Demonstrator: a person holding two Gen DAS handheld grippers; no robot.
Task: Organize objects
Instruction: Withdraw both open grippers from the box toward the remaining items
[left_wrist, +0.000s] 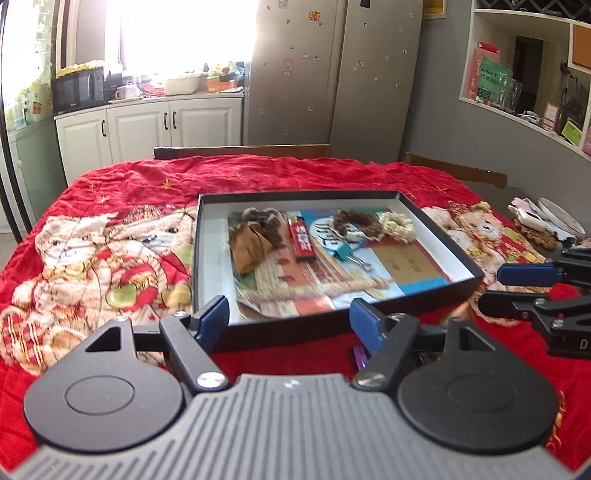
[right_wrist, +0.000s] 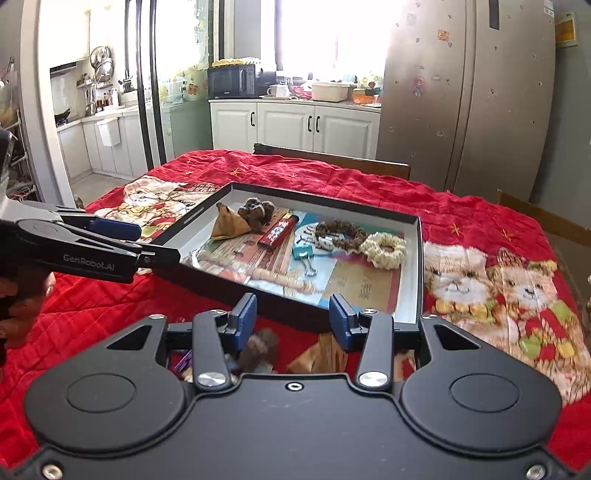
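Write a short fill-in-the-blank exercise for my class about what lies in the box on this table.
1. The shallow black cardboard box stands on a ____ quilt printed with bears.
2. Inside the box, the red rectangular lighter lies between the brown paper pyramid packet and the ____ metal binder clip.
3. The cream fluffy hair scrunchie lies beside a ____ scrunchie.
4. The open left gripper holds ____.

Missing words: red; teal; brown; nothing

The left gripper (left_wrist: 290, 317) hung with jaws apart at the near edge of a shallow black tray (left_wrist: 210, 236) holding small items on the red tablecloth (left_wrist: 147, 177).
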